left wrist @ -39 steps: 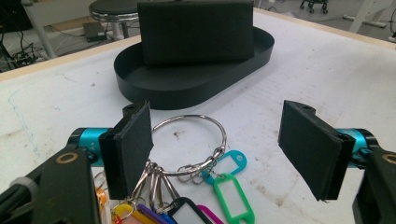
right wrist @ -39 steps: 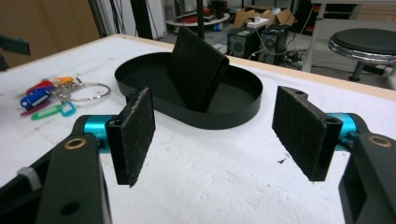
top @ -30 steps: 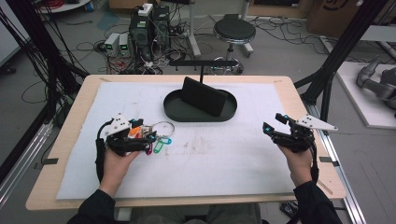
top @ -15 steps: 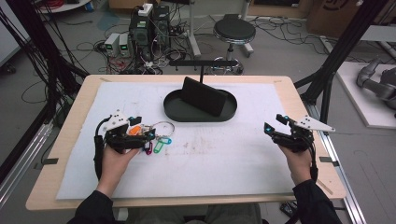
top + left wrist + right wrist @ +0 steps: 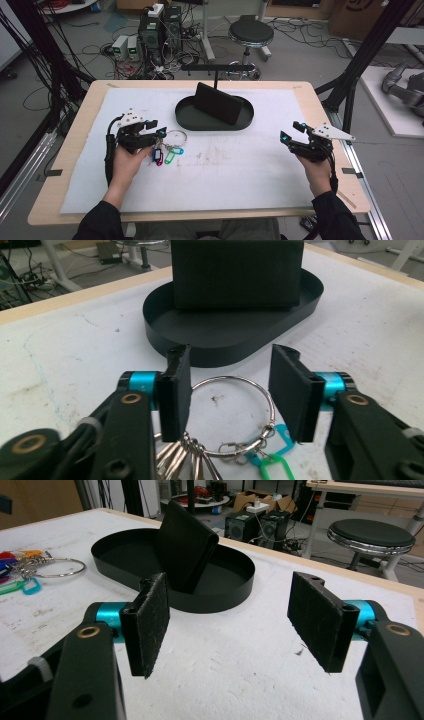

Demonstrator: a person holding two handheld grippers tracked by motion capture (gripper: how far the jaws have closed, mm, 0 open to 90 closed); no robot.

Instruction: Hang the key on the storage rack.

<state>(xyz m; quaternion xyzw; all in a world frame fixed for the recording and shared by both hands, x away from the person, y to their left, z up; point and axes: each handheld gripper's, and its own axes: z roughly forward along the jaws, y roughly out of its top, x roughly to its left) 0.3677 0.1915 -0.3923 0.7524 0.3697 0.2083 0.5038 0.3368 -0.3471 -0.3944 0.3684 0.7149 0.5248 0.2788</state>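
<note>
White padding covers the wooden counter [image 5: 75, 150], and cables, power boxes and a round stool [image 5: 251, 34] crowd the floor beyond its far edge. Near the middle of that far edge sits a black oval tray [image 5: 190, 120] with a black upright block [image 5: 218, 103] standing in it.

On the left half of the counter, just short of the tray, lies a bunch of keys [image 5: 167, 147] — a metal ring [image 5: 235, 415] with a few keys and blue, green and pink plastic tags. The left tool [image 5: 155, 136] hovers right over it; its jaws have just been closing, yet in the left gripper view they stand on either side of the ring with a gap on each side, so the tool is released and grips nothing.

Close to the right edge of the counter, the right tool [image 5: 287, 134] is held by the person's hand — jaws spread wide over bare padding, nothing between them, well apart from the keys.
</note>
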